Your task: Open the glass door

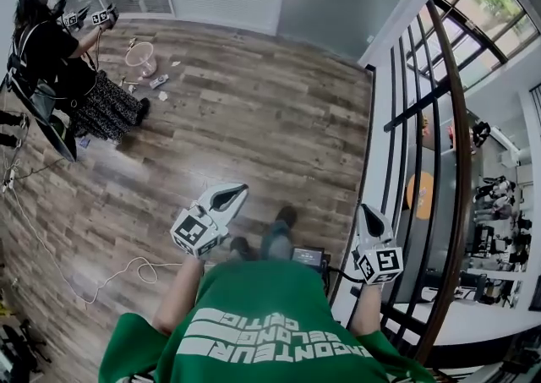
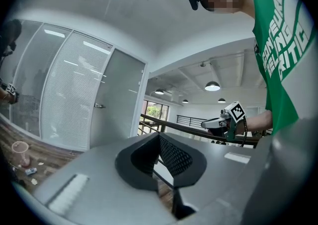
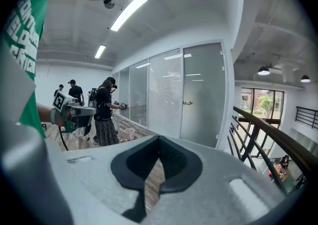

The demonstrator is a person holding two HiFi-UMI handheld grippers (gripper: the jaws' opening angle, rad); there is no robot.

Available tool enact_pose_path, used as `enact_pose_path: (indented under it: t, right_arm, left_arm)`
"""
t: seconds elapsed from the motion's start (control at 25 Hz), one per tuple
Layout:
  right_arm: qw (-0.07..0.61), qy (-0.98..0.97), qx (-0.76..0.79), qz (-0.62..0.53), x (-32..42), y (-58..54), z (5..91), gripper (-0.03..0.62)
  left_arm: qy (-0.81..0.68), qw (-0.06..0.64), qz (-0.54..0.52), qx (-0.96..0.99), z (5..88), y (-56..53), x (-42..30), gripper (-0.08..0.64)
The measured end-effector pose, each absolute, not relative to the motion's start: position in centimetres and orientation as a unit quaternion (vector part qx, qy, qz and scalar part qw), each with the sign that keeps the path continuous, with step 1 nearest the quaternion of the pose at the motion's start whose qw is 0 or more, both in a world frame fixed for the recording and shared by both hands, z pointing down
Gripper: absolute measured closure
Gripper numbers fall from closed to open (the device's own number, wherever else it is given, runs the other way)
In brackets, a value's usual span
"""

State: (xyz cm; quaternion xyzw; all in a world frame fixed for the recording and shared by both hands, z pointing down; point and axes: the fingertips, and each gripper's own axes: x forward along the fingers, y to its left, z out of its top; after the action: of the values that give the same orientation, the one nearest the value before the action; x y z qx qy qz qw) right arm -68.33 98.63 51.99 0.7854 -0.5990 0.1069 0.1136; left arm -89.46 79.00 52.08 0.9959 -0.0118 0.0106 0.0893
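The person's green shirt fills the near edge of the head view. Just beyond it they hold both tools out over the wood floor. The left gripper points level toward the far right. Its jaws are closed tip to tip with nothing between them. The right gripper is to its right, near the railing, and tilts slightly down. Its jaws are also pressed together and empty. The two grippers are well apart from each other.

A white cable loops over the floor to the near left. The railing, with dark bars under a curved brown top rail, runs along the right side toward the far wall.

At the far left a second person in black holds another pair of grippers near the glass wall. A pink bucket stands on the floor just to their right, with small scraps around it.

The glass door is at the far end of the floor. It stands right of the white blinds and left of the railing's far end. Its handle is on its left edge. From here the door looks shut, though the view is too distant to be sure. Both grippers are well apart from it.
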Motion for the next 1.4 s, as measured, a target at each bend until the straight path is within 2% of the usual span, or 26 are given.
enact_pose_path:
  t: [0.6, 1.4]
  right_arm:
    - [0.088, -0.616, 0.774, 0.12, -52.7, 93.0, 53.6, 0.598]
    - [0.101, -0.649, 0.744, 0.124, -45.1, 86.7, 53.6, 0.598]
  left_arm:
    - [-0.021, 0.068, 0.036, 0.997, 50.8, 74.8, -74.3, 0.545]
    - [-0.045, 0.081, 0.027, 0.995, 51.0, 70.0, -65.2, 0.545]
